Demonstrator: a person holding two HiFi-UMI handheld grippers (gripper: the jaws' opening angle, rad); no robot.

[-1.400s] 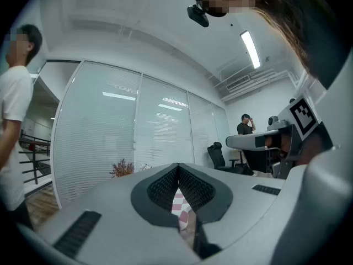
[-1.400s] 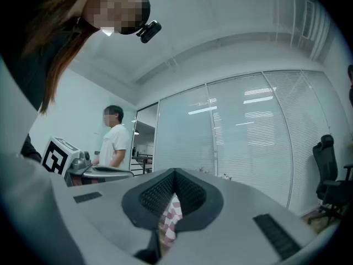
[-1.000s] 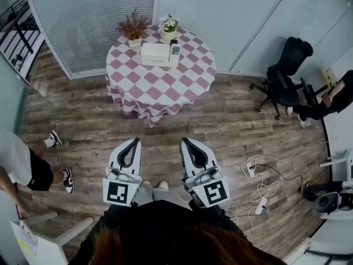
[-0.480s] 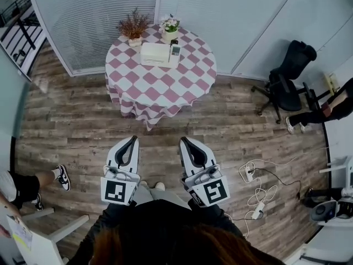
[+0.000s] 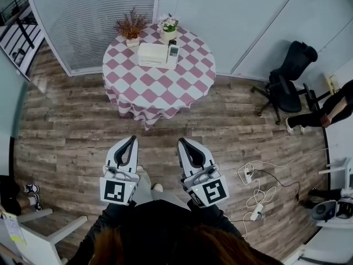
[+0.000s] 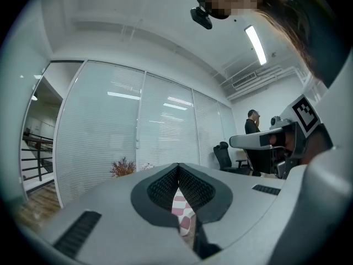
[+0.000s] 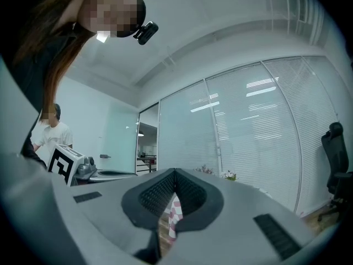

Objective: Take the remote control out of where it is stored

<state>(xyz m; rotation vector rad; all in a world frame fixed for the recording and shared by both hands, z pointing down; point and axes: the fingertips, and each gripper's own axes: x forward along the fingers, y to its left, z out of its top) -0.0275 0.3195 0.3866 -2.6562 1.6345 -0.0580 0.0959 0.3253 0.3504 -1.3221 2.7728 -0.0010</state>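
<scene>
As left gripper (image 5: 132,140) and right gripper (image 5: 180,141) point level, jaws pressed together on nothing, we stand well short of round table (image 5: 160,87). Our plan: step closer, spread one gripper, pinch remote control (image 5: 174,51), lift straight up. Remote sits just beside white box (image 5: 153,54), near table's far edge. Checked cloth, wood floor, blinds behind.
</scene>
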